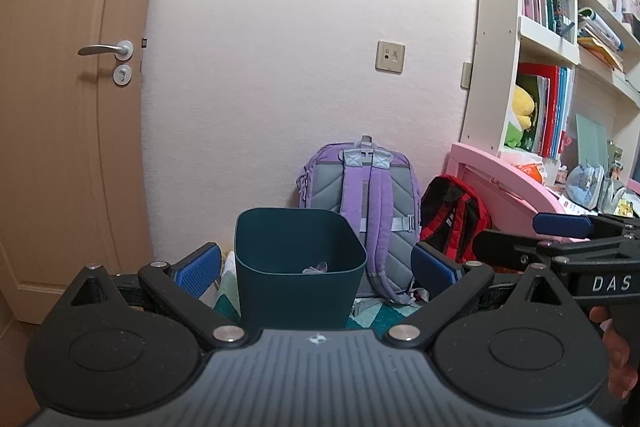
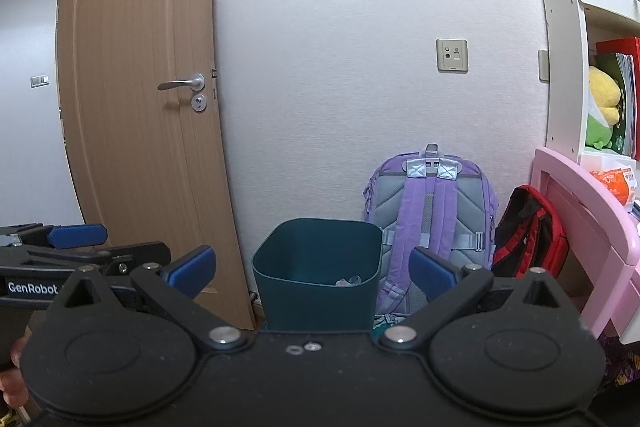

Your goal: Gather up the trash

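Note:
A dark teal trash bin (image 1: 298,267) stands on the floor by the wall; it also shows in the right wrist view (image 2: 318,275). A bit of clear crumpled trash (image 1: 316,267) lies inside it, also visible in the right wrist view (image 2: 349,281). My left gripper (image 1: 316,267) is open and empty, its blue pads either side of the bin in view, short of it. My right gripper (image 2: 312,273) is open and empty, likewise facing the bin. The right gripper shows at the right of the left wrist view (image 1: 560,231); the left gripper shows at the left of the right wrist view (image 2: 76,239).
A purple backpack (image 1: 366,211) and a red backpack (image 1: 454,223) lean against the wall behind the bin. A pink desk (image 1: 504,179) with a white bookshelf (image 1: 500,39) stands on the right. A wooden door (image 1: 60,107) is on the left. A patterned mat (image 1: 380,311) covers the floor.

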`<move>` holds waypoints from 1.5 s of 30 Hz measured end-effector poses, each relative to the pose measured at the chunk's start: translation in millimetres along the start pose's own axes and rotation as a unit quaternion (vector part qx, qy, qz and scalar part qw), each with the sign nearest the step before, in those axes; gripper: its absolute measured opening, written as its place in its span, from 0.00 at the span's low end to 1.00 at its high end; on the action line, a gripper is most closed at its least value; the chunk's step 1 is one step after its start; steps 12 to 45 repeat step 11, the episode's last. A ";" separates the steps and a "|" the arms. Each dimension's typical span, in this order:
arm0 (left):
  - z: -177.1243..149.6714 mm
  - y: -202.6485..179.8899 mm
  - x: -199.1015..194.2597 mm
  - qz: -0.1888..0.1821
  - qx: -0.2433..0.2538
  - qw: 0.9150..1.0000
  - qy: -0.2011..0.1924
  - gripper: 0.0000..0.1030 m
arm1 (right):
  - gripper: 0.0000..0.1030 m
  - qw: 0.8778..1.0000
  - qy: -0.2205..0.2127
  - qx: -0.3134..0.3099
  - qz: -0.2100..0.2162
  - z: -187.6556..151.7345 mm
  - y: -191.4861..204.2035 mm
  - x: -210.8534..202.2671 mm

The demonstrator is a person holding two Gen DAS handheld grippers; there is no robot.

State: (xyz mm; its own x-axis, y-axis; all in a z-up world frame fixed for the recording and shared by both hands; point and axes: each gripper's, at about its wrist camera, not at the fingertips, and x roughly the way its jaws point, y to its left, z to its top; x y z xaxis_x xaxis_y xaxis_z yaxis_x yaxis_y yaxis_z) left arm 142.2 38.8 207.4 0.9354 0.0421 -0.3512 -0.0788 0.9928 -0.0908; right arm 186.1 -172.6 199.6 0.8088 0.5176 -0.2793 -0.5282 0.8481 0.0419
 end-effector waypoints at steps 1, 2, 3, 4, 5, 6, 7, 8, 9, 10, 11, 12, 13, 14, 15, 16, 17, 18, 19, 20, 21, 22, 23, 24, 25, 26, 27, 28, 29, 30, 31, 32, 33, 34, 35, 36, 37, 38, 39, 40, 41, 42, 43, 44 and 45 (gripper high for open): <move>0.5 0.1 -0.4 0.001 0.001 1.000 -0.001 0.99 | 1.00 1.000 -0.001 -0.001 0.002 0.6 0.5 0.0; 1.6 -0.1 0.1 0.003 0.002 1.000 -0.002 0.99 | 1.00 1.000 -0.001 -0.002 0.002 0.8 1.2 -0.1; 1.9 0.0 -0.4 0.004 0.002 1.000 -0.003 0.99 | 1.00 1.000 -0.001 -0.003 0.004 0.3 1.1 -0.8; 2.5 -0.1 -0.6 0.006 0.002 1.000 -0.004 0.99 | 1.00 1.000 -0.001 -0.003 0.004 0.0 1.4 -1.1; 2.6 0.2 -0.8 0.006 0.002 1.000 -0.004 0.99 | 1.00 1.000 -0.001 -0.003 0.005 0.0 0.9 -1.2; 2.5 0.6 -0.8 0.005 0.001 1.000 -0.004 0.99 | 1.00 1.000 0.000 -0.003 0.006 -0.5 1.3 -1.1; 2.7 0.9 -0.4 0.005 0.000 1.000 -0.003 0.99 | 1.00 1.000 0.000 -0.003 0.006 -0.4 1.1 -0.2; 2.4 1.5 -0.3 0.005 -0.001 1.000 -0.003 0.99 | 1.00 1.000 0.001 -0.002 0.006 -1.1 1.4 -0.4; 2.2 2.0 -0.1 0.004 -0.001 1.000 -0.002 0.99 | 1.00 1.000 0.001 -0.001 0.007 -1.2 1.0 0.1; 2.5 2.5 0.8 0.002 -0.002 1.000 0.000 0.99 | 1.00 1.000 0.003 -0.001 0.008 -1.6 1.0 0.6; 1.9 3.1 1.3 0.000 -0.003 1.000 0.001 0.99 | 1.00 1.000 0.004 -0.001 0.008 -2.3 0.9 1.2; 1.9 3.1 1.3 0.000 -0.003 1.000 0.001 0.99 | 1.00 1.000 0.004 -0.001 0.008 -2.3 0.9 1.2; 1.9 3.1 1.3 0.000 -0.003 1.000 0.001 0.99 | 1.00 1.000 0.004 -0.001 0.008 -2.3 0.9 1.2; 1.9 3.1 1.3 0.000 -0.003 1.000 0.001 0.99 | 1.00 1.000 0.004 -0.001 0.008 -2.3 0.9 1.2; 1.9 3.1 1.3 0.000 -0.003 1.000 0.001 0.99 | 1.00 1.000 0.004 -0.001 0.008 -2.3 0.9 1.2; 1.9 3.1 1.3 0.000 -0.003 1.000 0.001 0.99 | 1.00 1.000 0.004 -0.001 0.008 -2.3 0.9 1.2; 1.9 3.1 1.3 0.000 -0.003 1.000 0.001 0.99 | 1.00 1.000 0.004 -0.001 0.008 -2.3 0.9 1.2; 1.9 3.1 1.3 0.000 -0.003 1.000 0.001 0.99 | 1.00 1.000 0.004 -0.001 0.008 -2.3 0.9 1.2; 1.9 3.1 1.3 0.000 -0.003 1.000 0.001 0.99 | 1.00 1.000 0.004 -0.001 0.008 -2.3 0.9 1.2; 1.9 3.1 1.3 0.000 -0.003 1.000 0.001 0.99 | 1.00 1.000 0.004 -0.001 0.008 -2.3 0.9 1.2; 1.9 3.1 1.3 0.000 -0.003 1.000 0.001 0.99 | 1.00 1.000 0.004 -0.001 0.008 -2.3 0.9 1.2; 1.9 3.1 1.3 0.000 -0.003 1.000 0.001 0.99 | 1.00 1.000 0.004 -0.001 0.008 -2.3 0.9 1.2; 1.9 3.1 1.3 0.000 -0.003 1.000 0.001 0.99 | 1.00 1.000 0.004 -0.001 0.008 -2.3 0.9 1.2; 1.9 3.1 1.3 0.000 -0.003 1.000 0.001 0.99 | 1.00 1.000 0.004 -0.001 0.008 -2.3 0.9 1.2; 1.9 3.1 1.3 0.000 -0.003 1.000 0.001 0.99 | 1.00 1.000 0.004 -0.001 0.008 -2.3 0.9 1.2; 1.9 3.1 1.3 0.000 -0.003 1.000 0.001 0.99 | 1.00 1.000 0.004 -0.001 0.008 -2.3 0.9 1.2; 1.9 3.1 1.3 0.000 -0.003 1.000 0.001 0.99 | 1.00 1.000 0.004 -0.001 0.008 -2.3 0.9 1.2; 1.9 3.1 1.3 0.000 -0.003 1.000 0.001 0.99 | 1.00 1.000 0.004 -0.001 0.008 -2.3 0.9 1.2; 1.9 3.1 1.3 0.000 -0.003 1.000 0.001 0.99 | 1.00 1.000 0.004 -0.001 0.008 -2.3 0.9 1.2; 1.9 3.1 1.3 0.000 -0.003 1.000 0.001 0.99 | 1.00 1.000 0.004 -0.001 0.008 -2.3 0.9 1.2; 1.9 3.1 1.3 0.000 -0.003 1.000 0.001 0.99 | 1.00 1.000 0.004 -0.001 0.008 -2.3 0.9 1.2; 1.9 3.1 1.3 0.000 -0.003 1.000 0.001 0.99 | 1.00 1.000 0.004 -0.001 0.008 -2.3 0.9 1.2; 1.9 3.1 1.3 0.000 -0.003 1.000 0.001 0.99 | 1.00 1.000 0.004 -0.001 0.008 -2.3 0.9 1.2; 1.9 3.1 1.3 0.000 -0.003 1.000 0.001 0.99 | 1.00 1.000 0.004 -0.001 0.008 -2.3 0.9 1.2; 1.9 3.1 1.3 0.000 -0.003 1.000 0.001 0.99 | 1.00 1.000 0.004 -0.001 0.008 -2.3 0.9 1.2; 1.9 3.1 1.3 0.000 -0.003 1.000 0.001 0.99 | 1.00 1.000 0.004 -0.001 0.008 -2.3 0.9 1.2; 1.9 3.1 1.3 0.000 -0.003 1.000 0.001 0.99 | 1.00 1.000 0.004 -0.001 0.008 -2.3 0.9 1.2; 1.9 3.1 1.3 0.000 -0.003 1.000 0.001 0.99 | 1.00 1.000 0.004 -0.001 0.008 -2.3 0.9 1.2; 1.9 3.1 1.3 0.000 -0.003 1.000 0.001 0.99 | 1.00 1.000 0.004 -0.001 0.008 -2.3 0.9 1.2; 1.9 3.1 1.3 0.000 -0.003 1.000 0.001 0.99 | 1.00 1.000 0.004 -0.001 0.008 -2.3 0.9 1.2; 1.9 3.1 1.3 0.000 -0.003 1.000 0.001 0.99 | 1.00 1.000 0.004 -0.001 0.008 -2.3 0.9 1.2; 1.9 3.1 1.3 0.000 -0.003 1.000 0.001 0.99 | 1.00 1.000 0.004 -0.001 0.008 -2.3 0.9 1.2; 1.9 3.1 1.3 0.000 -0.003 1.000 0.001 0.99 | 1.00 1.000 0.004 -0.001 0.008 -2.3 0.9 1.2; 1.9 3.1 1.3 0.000 -0.003 1.000 0.001 0.99 | 1.00 1.000 0.004 -0.001 0.008 -2.3 0.9 1.2; 1.9 3.1 1.3 0.000 -0.003 1.000 0.001 0.99 | 1.00 1.000 0.004 -0.001 0.008 -2.3 0.9 1.2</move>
